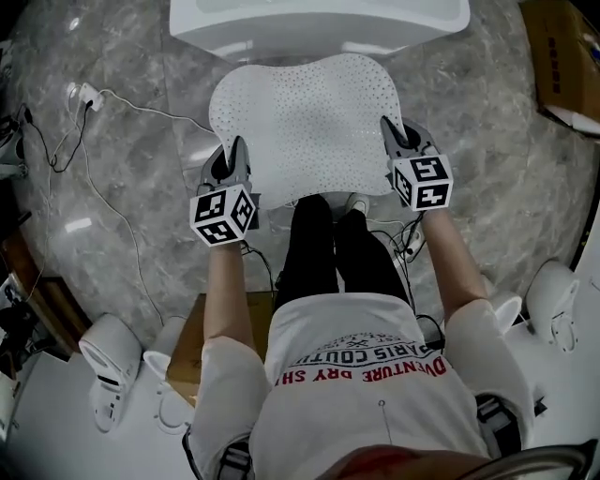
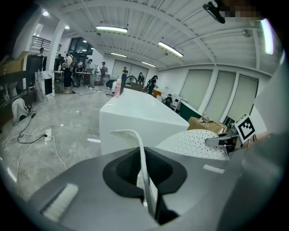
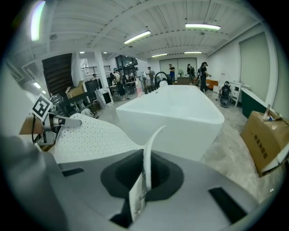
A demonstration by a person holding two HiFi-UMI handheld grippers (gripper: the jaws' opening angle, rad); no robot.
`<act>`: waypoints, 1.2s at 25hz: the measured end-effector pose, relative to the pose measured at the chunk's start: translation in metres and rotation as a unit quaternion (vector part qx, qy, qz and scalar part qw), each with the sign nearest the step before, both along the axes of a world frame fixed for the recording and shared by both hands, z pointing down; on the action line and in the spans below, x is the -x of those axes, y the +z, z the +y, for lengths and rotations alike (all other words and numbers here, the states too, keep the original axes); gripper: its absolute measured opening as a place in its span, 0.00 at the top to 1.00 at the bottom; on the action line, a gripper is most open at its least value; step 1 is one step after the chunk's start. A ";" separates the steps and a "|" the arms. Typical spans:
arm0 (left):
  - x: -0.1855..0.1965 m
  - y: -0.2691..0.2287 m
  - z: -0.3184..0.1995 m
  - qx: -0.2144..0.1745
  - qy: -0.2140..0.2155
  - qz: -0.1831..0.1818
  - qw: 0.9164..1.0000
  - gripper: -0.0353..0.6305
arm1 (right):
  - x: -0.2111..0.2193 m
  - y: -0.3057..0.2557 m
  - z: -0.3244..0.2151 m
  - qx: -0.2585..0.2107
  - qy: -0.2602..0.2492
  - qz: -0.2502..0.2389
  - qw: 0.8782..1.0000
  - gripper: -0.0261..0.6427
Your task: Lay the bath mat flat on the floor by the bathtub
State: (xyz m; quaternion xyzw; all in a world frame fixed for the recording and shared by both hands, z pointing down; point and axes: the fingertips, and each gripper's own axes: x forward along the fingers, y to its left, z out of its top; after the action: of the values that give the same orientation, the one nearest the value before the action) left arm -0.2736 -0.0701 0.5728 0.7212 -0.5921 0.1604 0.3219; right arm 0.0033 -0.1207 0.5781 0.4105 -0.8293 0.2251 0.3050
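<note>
A white perforated bath mat [image 1: 302, 122] is held spread out above the grey floor, just in front of the white bathtub [image 1: 319, 23]. My left gripper [image 1: 231, 159] is shut on the mat's near left corner. My right gripper [image 1: 394, 139] is shut on its near right corner. In the left gripper view a thin strip of the mat's edge [image 2: 143, 171] stands pinched between the jaws, with the bathtub [image 2: 135, 115] ahead. The right gripper view shows the same: the mat's edge [image 3: 145, 173] and a small label clamped, the mat [image 3: 90, 137] sagging to the left, the bathtub [image 3: 176, 110] beyond.
A white cable and power strip [image 1: 86, 96] lie on the marble floor [image 1: 141, 178] at left. A cardboard box [image 1: 567, 56] stands at right. The person's legs [image 1: 333, 248] are just behind the mat. White machines [image 1: 112, 361] flank the person.
</note>
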 end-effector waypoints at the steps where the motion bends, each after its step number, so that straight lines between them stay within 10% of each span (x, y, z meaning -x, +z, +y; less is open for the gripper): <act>1: -0.002 0.016 -0.002 -0.001 -0.001 0.000 1.000 0.92 | -0.003 0.015 -0.002 -0.002 -0.002 0.002 1.000 0.94; 19: -0.038 0.311 -0.059 -0.061 0.103 -0.081 0.989 0.92 | -0.045 0.321 -0.045 -0.051 -0.005 0.026 0.998 0.94; 30: -0.050 0.416 -0.076 -0.018 0.120 -0.086 0.989 0.92 | -0.076 0.409 -0.051 -0.025 -0.003 0.074 0.997 0.94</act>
State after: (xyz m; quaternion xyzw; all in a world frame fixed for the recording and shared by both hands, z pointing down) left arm -0.2241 -0.1466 0.9887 0.7762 -0.5293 0.2485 0.2357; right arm 0.0795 -0.1718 0.9870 0.4313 -0.8109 0.1721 0.3561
